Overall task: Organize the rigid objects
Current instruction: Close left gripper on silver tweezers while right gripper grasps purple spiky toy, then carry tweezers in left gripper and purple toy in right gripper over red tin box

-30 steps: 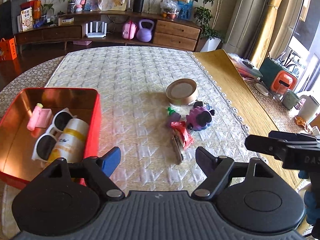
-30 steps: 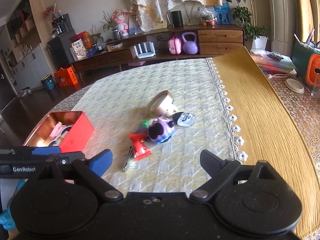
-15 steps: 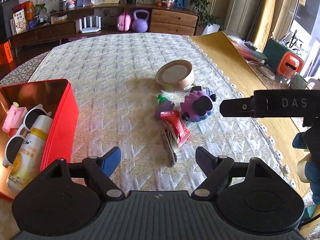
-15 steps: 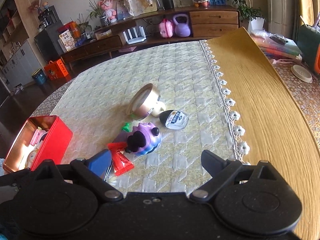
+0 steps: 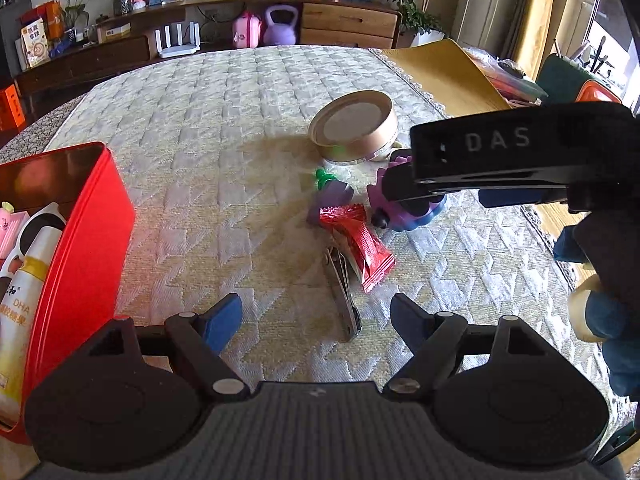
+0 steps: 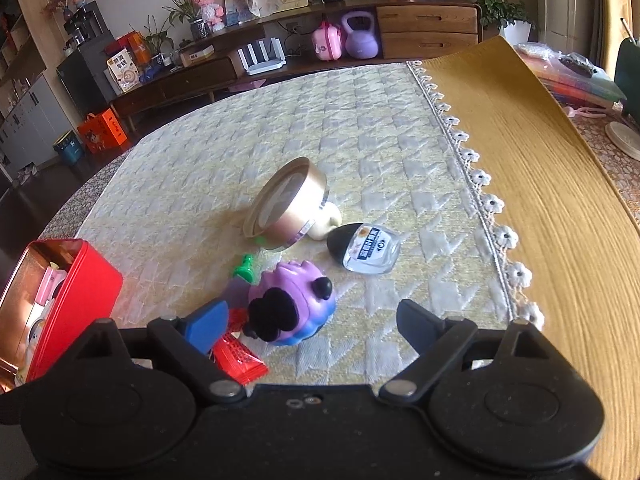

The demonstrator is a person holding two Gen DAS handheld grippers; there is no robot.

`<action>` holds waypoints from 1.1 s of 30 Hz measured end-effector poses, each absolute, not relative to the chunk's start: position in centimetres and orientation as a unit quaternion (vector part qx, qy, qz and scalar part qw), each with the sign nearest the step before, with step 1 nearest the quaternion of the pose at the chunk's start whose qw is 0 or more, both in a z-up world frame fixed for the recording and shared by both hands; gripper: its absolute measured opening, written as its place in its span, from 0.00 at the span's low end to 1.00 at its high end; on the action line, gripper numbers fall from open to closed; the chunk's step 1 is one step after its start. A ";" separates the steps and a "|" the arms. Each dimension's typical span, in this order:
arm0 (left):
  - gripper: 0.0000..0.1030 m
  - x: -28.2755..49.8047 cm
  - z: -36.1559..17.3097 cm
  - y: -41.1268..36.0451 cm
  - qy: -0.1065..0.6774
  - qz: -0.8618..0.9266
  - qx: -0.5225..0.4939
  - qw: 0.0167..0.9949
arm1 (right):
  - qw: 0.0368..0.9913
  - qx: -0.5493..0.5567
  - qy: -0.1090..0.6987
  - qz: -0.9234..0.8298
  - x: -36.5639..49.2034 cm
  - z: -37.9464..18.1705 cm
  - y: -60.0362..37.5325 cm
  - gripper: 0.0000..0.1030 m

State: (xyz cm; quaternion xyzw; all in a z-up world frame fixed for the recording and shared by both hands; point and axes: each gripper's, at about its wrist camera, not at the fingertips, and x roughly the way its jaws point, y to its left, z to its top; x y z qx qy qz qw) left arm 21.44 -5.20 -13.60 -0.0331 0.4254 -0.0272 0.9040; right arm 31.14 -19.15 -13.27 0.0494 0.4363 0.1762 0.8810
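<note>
- Two grippers in play over the quilted surface [image 5: 224,120], and one red tin [image 5: 88,248] at the left, lid off.
- In the tin: a white bottle with a yellow band [image 5: 22,296], white-framed sunglasses [image 5: 38,226] tucked beside it, and a pink item [image 5: 10,228] at the far end, all packed close.
- Left gripper [image 5: 316,320]: jaws released, nothing between them, the metal nail clipper [image 5: 342,288] lying just ahead on the cloth.
- Right gripper [image 6: 312,320]: jaws apart and just been narrowing, the purple toy [image 6: 292,300] sitting between them, pads not pressing on it.
- Loose cluster mid-surface: a red sachet [image 5: 360,240] overlapping the clipper, a small purple pouch with a green cap [image 5: 330,192] touching the sachet's far end.
- Farther off, a round gold tin [image 6: 286,204] tilted on its edge against a cream object [image 6: 326,224]; I can't tell whether anything is inside it.
- A clear bottle with a black cap [image 6: 364,248] lies on its side, right of the toy.
</note>
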 end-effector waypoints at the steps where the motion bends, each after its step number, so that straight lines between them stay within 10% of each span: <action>1: 0.78 21.5 -13.6 -5.3 0.423 -0.026 -0.032 0.905 | 0.880 0.050 0.438 0.177 31.3 -13.4 -19.0 0.85; 14: 0.31 20.9 -13.4 -6.5 0.405 -0.030 0.007 0.914 | 0.875 0.049 0.447 0.180 32.1 -14.4 -18.1 0.72; 19: 0.12 20.8 -13.4 -6.8 0.403 -0.045 0.009 0.914 | 0.874 0.049 0.446 0.186 31.9 -14.5 -18.0 0.53; 33: 0.05 20.5 -12.9 -4.9 0.411 -0.045 -0.027 0.910 | 0.882 0.058 0.432 0.181 29.6 -13.4 -19.7 0.50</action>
